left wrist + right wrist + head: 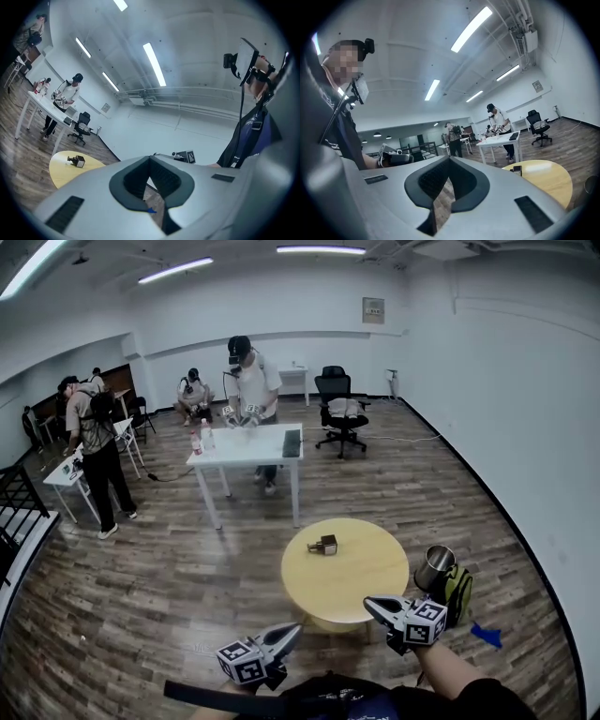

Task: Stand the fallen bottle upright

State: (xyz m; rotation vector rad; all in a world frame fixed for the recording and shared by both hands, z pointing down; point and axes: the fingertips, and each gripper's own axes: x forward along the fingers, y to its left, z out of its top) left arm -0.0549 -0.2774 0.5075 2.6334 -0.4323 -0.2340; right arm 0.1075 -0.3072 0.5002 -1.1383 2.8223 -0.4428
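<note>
left gripper (pixel 293 630) and right gripper (pixel 369 602) closed, empty
round table (pixel 370 585) just beyond them, black box (pixel 324 545) on its far left, cup (pixel 434 568) at its right

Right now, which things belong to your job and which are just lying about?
Job: left gripper and right gripper, both shut, empty; round yellow table; small dark boxy object on it, possibly the fallen bottle.
Lying about: shiny metal cup; white rectangular table; black office chair.

Round table (pixel 361 582) pale yellow. Floor (pixel 141 596) brown wood planks. Far desk (pixel 246 446) white, chair (pixel 334 388) black. Cup (pixel 434 568) silver. Cube on right gripper (pixel 368 602): black-and-white squares.
</note>
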